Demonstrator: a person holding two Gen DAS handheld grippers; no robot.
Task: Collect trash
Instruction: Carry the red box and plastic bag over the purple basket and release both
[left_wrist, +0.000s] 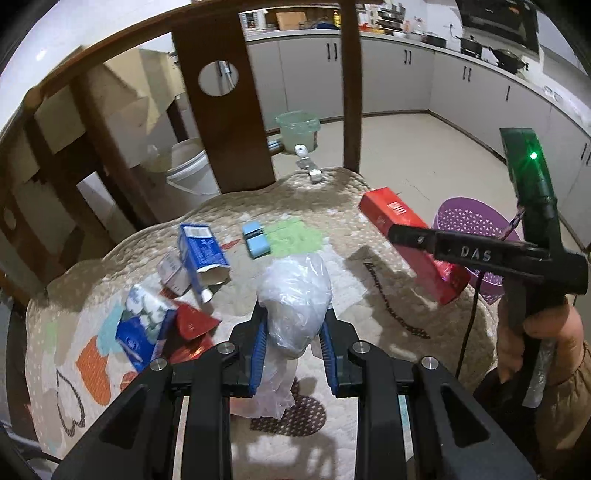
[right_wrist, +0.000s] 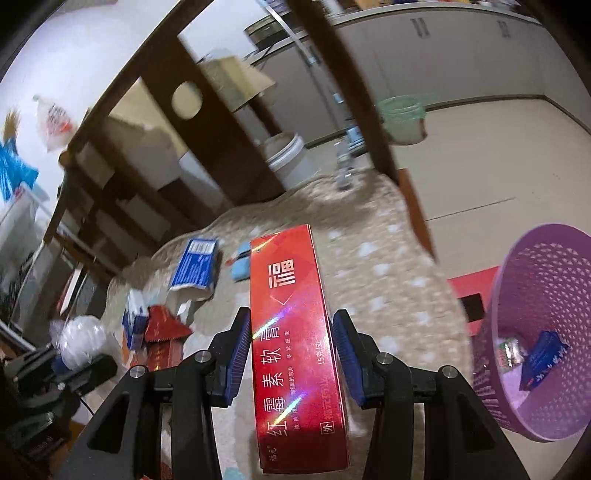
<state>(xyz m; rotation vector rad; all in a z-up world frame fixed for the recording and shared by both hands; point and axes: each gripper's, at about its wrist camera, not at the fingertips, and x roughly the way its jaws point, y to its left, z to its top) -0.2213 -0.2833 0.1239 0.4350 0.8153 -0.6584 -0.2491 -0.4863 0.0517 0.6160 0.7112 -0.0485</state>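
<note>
Left claw: your left claw (left_wrist: 293, 334) is clenched on a crumpled clear plastic bag (left_wrist: 295, 291), its blue pads pressed into the bag's sides, just above the quilted cushion (left_wrist: 351, 229).
Right claw: your right claw (right_wrist: 291, 350) grips a long red carton (right_wrist: 295, 350) with gold characters; the carton stands lengthwise between the blue pads and reaches past them over the cushion.
Your hand: in the left view, a hand (left_wrist: 532, 332) holds the right claw's black handle at the cushion's right edge.
Cushion: a beige patterned pad on a dark wooden chair (left_wrist: 225, 122); every place below is given from it.
Near left of cushion: a blue and white packet (left_wrist: 142, 328) touches a flattened red wrapper (left_wrist: 192, 325).
Middle left of cushion: an opened blue carton (left_wrist: 201, 254) lies on its side, with a small white box (left_wrist: 173, 273) against it.
Centre of cushion: a pale blue pack (left_wrist: 255, 240) lies flat.
Far edge of cushion: a small white and grey item (left_wrist: 308, 166), too small to identify.
Right of cushion: a purple perforated basket (right_wrist: 535, 295) stands just beside it, holding a blue box (right_wrist: 543, 358) and a small green item.
Beyond cushion: on the floor, a white bucket (left_wrist: 188, 170) and a green-tinted bin (left_wrist: 299, 127).
</note>
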